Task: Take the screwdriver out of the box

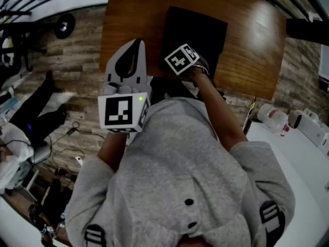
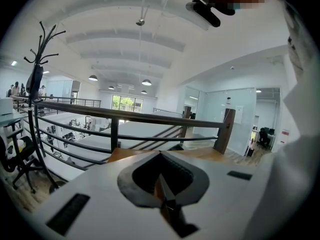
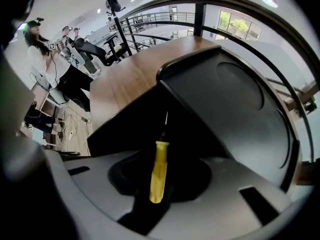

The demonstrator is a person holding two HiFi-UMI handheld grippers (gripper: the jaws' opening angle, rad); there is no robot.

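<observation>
In the right gripper view a screwdriver (image 3: 159,171) with a yellow handle and a thin dark shaft stands between the jaws of my right gripper (image 3: 161,184), tip pointing into the open black box (image 3: 235,109). The jaws sit close against the handle. From the head view, the right gripper's marker cube (image 1: 181,58) hangs over the near edge of the black box (image 1: 203,32) on the wooden table (image 1: 136,14); its fingertips are hidden below. My left gripper (image 1: 128,60) is held up left of the box, jaws together and empty, also seen in its own view (image 2: 162,186).
A dark railing (image 2: 125,114) runs beyond the table, with a coat stand (image 2: 37,84) at the left. People stand by desks and an office chair (image 3: 95,49) past the table's far side. A white counter (image 1: 288,153) with bottles (image 1: 272,116) lies to my right.
</observation>
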